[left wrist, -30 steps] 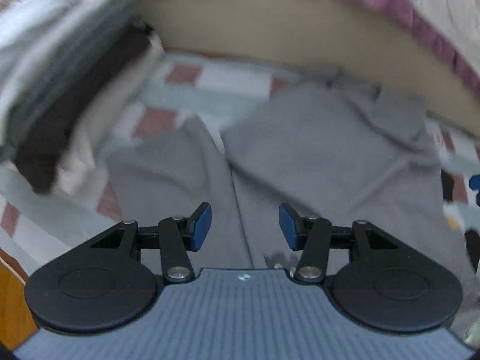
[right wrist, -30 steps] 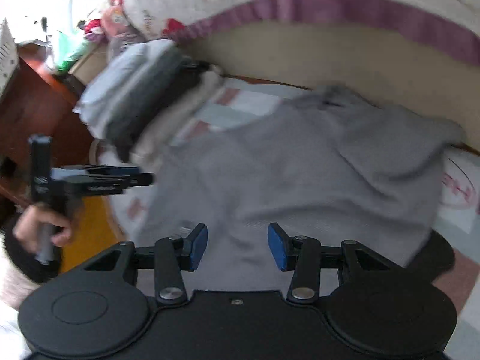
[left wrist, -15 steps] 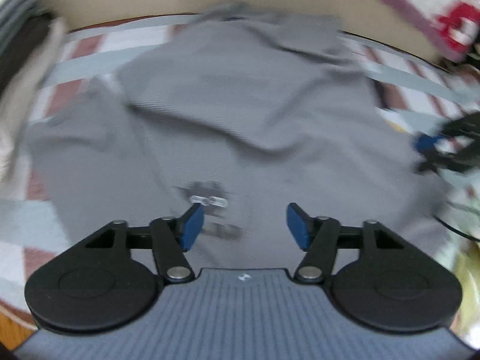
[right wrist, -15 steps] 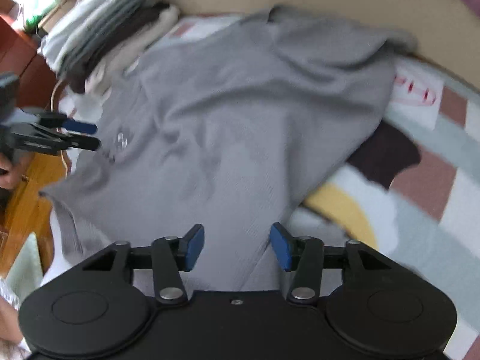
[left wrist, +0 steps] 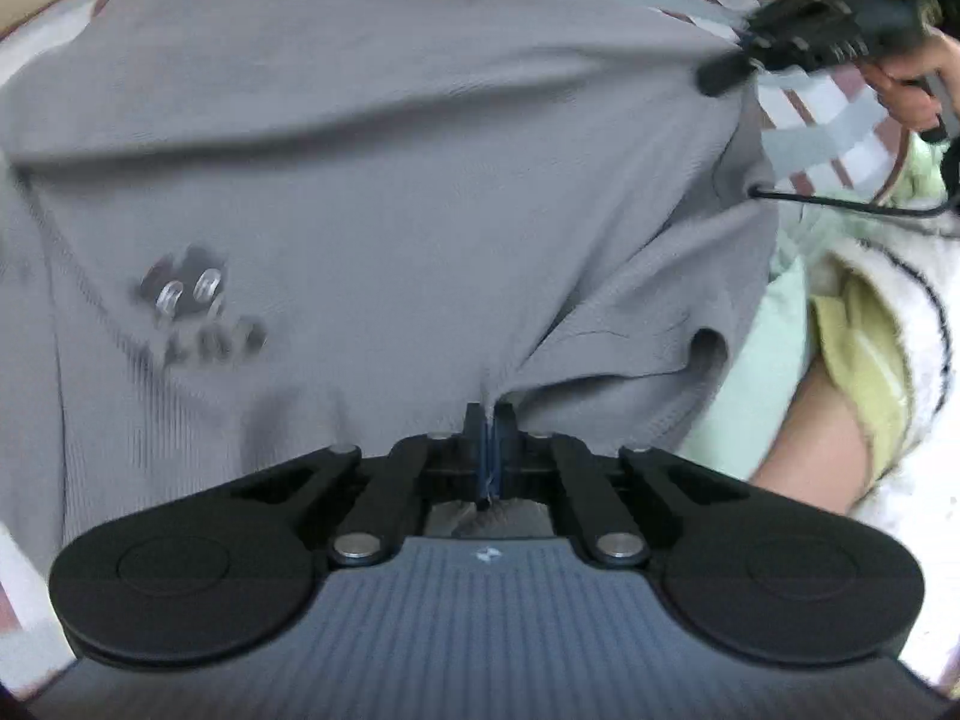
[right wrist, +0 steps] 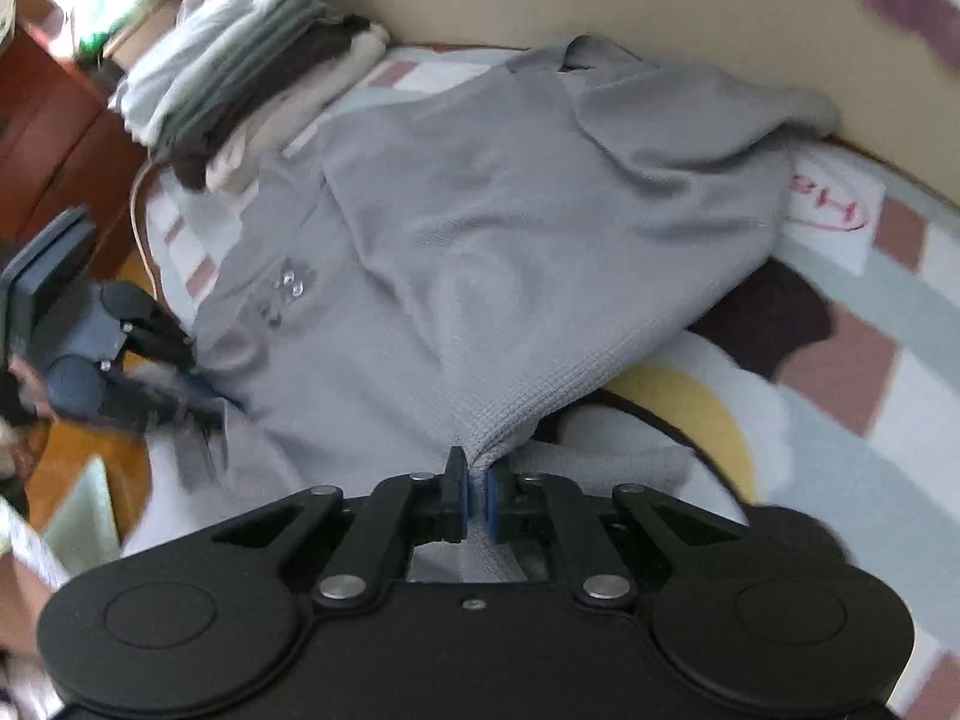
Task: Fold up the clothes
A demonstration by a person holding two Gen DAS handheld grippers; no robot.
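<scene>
Both tongs were pinching the shirt hem, the left tongs clamped tight, the right tongs closing on it, pile beyond-left, bed bare rightward.

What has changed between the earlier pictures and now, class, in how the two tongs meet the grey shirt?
Both tongs came down to the grey knit shirt from open jaws above it. The left tongs have shut on its near edge; the right tongs are closing, the fabric already pinched between their pads. The shirt stays spread on the checked bedcover, and the stack of folded clothes stays beside it.
</scene>
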